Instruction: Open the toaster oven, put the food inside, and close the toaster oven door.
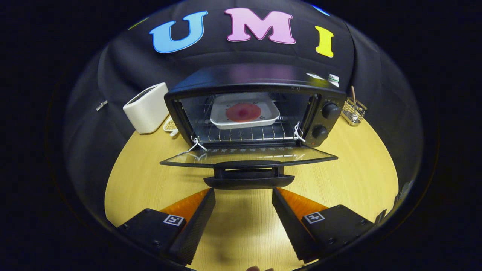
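Holding nothing, your claw (pixel 244 192) gapes; ahead, one toaster oven (pixel 256 109) with door (pixel 248 157) down, one tray (pixel 244 112) inside, two knobs (pixel 330 110).

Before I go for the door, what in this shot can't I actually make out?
- Gripper view: the toaster oven knob markings are too small to read.
- Contents of the wire basket beside the oven: too small and distorted.
- Small dish behind the white toaster: mostly hidden by toaster and oven.
- Whether the open claw touches the door handle just ahead: depth unclear.
- Food on the tray: type unclear.
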`<state>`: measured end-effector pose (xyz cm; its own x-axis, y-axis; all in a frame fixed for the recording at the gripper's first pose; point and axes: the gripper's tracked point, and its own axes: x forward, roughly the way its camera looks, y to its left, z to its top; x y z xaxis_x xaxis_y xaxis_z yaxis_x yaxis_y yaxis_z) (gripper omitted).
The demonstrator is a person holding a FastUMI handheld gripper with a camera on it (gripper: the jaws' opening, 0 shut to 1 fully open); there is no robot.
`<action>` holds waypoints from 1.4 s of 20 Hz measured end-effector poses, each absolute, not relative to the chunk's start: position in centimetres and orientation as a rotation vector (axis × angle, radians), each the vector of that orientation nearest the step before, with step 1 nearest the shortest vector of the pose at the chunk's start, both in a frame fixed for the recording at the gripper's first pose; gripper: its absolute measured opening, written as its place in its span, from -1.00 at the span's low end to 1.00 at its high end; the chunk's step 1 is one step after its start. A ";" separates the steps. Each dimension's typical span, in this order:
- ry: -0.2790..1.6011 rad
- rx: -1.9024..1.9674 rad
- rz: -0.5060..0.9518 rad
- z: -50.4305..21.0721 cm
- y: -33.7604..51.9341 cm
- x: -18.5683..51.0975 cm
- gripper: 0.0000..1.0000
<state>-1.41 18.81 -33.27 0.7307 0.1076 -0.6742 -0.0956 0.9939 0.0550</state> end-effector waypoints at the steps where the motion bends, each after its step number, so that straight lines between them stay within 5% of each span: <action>1: 0.718 0.007 0.118 -32.5 18.9 -1.1 0.97; 13: 0.436 -0.130 0.177 -21.9 20.0 2.3 0.97; 28: 0.172 -0.083 0.239 -9.3 17.8 -2.4 0.97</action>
<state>-2.43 17.78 -9.29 0.9569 0.2285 -0.1792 -0.2427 0.9682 -0.0613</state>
